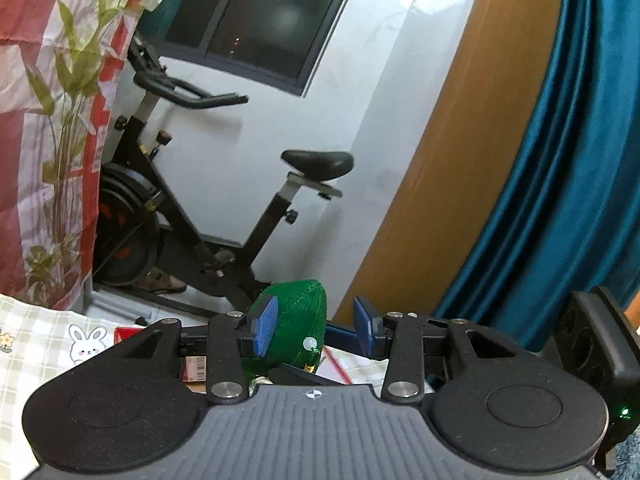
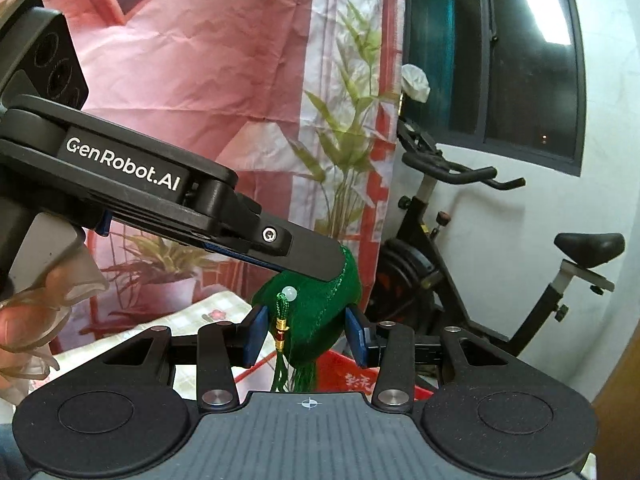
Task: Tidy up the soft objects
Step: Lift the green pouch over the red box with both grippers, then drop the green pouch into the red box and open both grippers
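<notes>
A green soft pouch with a white bead and a green tassel is held in the air between the blue pads of my right gripper, which is shut on it. My left gripper is open; its jaws stand apart with the same pouch against the left pad and free room at the right pad. From the right wrist view, the left gripper's finger lies over the top of the pouch.
A black exercise bike stands by the white wall. A red and white floral curtain hangs at the left, a teal curtain at the right. A checked cloth with a rabbit print and red packets lie below.
</notes>
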### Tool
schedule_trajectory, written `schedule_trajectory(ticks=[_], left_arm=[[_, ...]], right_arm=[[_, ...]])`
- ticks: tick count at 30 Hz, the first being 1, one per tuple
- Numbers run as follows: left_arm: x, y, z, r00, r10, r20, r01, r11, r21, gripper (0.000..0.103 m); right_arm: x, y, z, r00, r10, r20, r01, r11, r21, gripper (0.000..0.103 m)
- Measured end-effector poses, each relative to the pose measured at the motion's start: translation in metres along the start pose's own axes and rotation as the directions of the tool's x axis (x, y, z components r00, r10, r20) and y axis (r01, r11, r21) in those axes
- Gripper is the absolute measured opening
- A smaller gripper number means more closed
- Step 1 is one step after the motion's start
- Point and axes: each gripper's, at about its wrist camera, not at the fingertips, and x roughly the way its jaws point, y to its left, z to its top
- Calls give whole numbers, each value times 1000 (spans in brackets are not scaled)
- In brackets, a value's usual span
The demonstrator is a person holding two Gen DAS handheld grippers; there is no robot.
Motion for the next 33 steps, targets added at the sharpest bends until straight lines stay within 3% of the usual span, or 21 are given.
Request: schedule_trajectory(ticks=[5, 14, 19, 24, 29, 33], left_arm=[[27, 24, -18, 997, 38, -67, -40, 999, -20, 43], [87, 62, -60, 970, 68, -232, -84, 995, -60, 43], [105, 70, -68, 965, 59, -257, -84, 993, -87, 43], [101, 69, -64, 965, 128, -229, -143, 988, -50, 46], [88, 65, -60, 956, 208, -205, -210, 978, 14, 61], [75, 62, -56, 950, 252, -182, -247, 968, 49, 79]], right_arm=[[40, -4, -26, 997, 20, -81, -18, 1000, 23, 39], [94, -14, -97, 970, 45, -240, -7, 987, 158, 39], [108, -24, -114, 956, 4, -294, 59, 977, 204, 39], [110, -33, -119, 933, -110, -342, 180, 967, 181, 41], [102, -42, -125, 923, -153, -354, 232, 953, 194, 46], [89, -44, -124, 927, -158, -341, 242, 944, 222, 67]])
